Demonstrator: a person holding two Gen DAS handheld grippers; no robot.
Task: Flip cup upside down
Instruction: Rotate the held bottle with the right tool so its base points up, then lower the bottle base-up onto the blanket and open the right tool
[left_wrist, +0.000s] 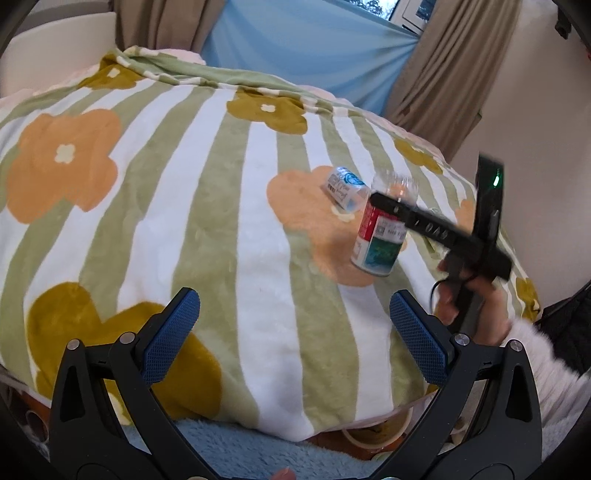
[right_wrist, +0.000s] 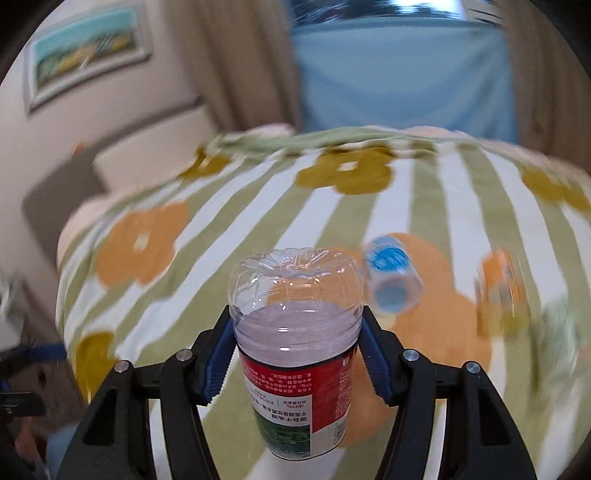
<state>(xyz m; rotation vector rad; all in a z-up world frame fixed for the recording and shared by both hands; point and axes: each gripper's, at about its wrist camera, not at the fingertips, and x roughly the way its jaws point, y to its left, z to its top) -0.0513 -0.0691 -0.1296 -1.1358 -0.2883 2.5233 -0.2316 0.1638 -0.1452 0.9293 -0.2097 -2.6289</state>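
The cup (right_wrist: 295, 343) is a cut clear plastic bottle with a red, white and green label. It is upside down, its moulded base on top, and it hangs above the blanket. My right gripper (right_wrist: 295, 332) is shut on the cup's clear upper part. The left wrist view shows the same cup (left_wrist: 380, 229) at the right with my right gripper's black finger (left_wrist: 402, 212) across it. My left gripper (left_wrist: 295, 321) is open and empty, low over the blanket's near side.
A striped blanket with flowers (left_wrist: 184, 192) covers the surface. A second cup with a blue and white label (left_wrist: 345, 188) lies on its side just behind the held cup. A blurred orange object (right_wrist: 502, 291) stands at the right. Curtains hang behind.
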